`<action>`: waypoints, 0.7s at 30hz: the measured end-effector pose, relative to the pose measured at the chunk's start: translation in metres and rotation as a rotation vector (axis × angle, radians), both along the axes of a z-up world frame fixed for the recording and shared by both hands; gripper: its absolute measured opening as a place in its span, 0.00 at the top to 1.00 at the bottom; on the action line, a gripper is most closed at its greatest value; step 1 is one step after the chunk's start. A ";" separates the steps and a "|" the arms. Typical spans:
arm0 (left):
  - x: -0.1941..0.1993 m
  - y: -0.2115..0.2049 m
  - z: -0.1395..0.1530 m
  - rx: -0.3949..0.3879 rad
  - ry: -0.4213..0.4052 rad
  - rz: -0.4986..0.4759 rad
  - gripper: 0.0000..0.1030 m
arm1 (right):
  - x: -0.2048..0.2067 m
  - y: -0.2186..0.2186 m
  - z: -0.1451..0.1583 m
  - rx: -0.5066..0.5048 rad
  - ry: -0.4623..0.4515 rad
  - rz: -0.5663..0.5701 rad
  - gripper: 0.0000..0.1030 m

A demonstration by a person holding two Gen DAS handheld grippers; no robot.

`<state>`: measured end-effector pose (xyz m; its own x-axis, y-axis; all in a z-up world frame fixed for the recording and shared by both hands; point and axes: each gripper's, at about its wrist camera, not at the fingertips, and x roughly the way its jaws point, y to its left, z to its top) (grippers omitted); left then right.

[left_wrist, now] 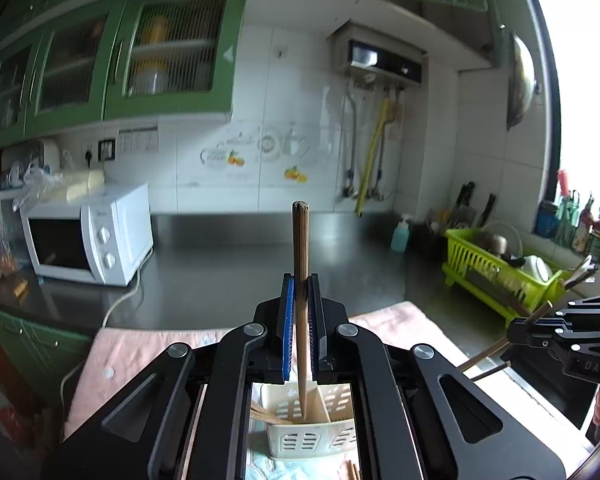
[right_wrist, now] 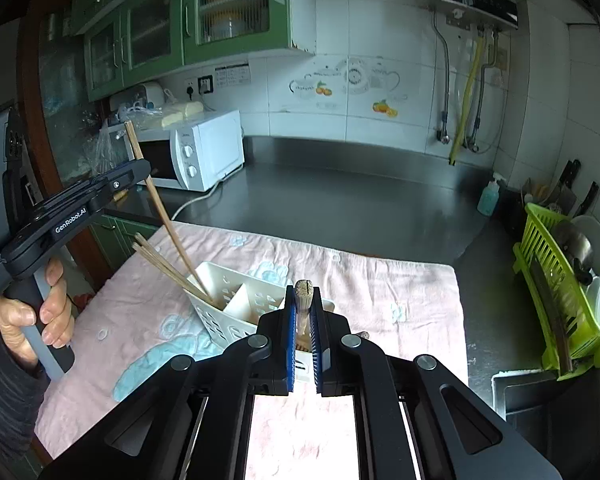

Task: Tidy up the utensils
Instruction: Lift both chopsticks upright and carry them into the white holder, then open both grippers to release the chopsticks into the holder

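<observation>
My left gripper [left_wrist: 301, 280] is shut on a pair of brown chopsticks [left_wrist: 300, 264], held upright with their tips down in a white slotted utensil holder [left_wrist: 300, 436]. In the right wrist view the left gripper [right_wrist: 138, 170] holds those chopsticks [right_wrist: 160, 208] slanting into the holder's [right_wrist: 236, 320] left compartment, beside several other chopsticks [right_wrist: 160, 262] leaning there. My right gripper [right_wrist: 303, 300] is shut on another pair of chopsticks [right_wrist: 303, 300], seen end-on, just right of the holder. It also shows in the left wrist view [left_wrist: 520, 326].
A pink towel [right_wrist: 380, 292] covers the dark steel counter [right_wrist: 340, 200] under the holder. A white microwave [right_wrist: 204, 148] stands back left. A green dish rack [right_wrist: 560, 292] with dishes, a soap bottle [right_wrist: 489, 196] and knives stand at the right. A sink [right_wrist: 540, 396] lies front right.
</observation>
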<state>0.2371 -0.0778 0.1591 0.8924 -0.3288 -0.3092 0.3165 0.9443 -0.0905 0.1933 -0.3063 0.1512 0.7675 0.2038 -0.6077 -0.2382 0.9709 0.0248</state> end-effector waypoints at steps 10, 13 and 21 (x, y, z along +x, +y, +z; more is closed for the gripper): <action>0.011 0.006 -0.020 -0.003 0.062 0.005 0.91 | 0.013 -0.004 -0.023 0.030 0.006 -0.043 0.80; 0.002 0.009 -0.016 -0.011 0.056 0.000 0.85 | 0.002 -0.006 -0.017 0.028 -0.031 -0.062 0.78; -0.053 0.025 -0.017 -0.011 0.023 -0.011 0.71 | -0.066 0.011 -0.038 0.028 -0.080 -0.070 0.78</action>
<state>0.1843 -0.0531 0.1423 0.8812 -0.3420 -0.3265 0.3247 0.9396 -0.1080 0.1268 -0.2950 0.1128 0.8265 0.1641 -0.5385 -0.1724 0.9844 0.0355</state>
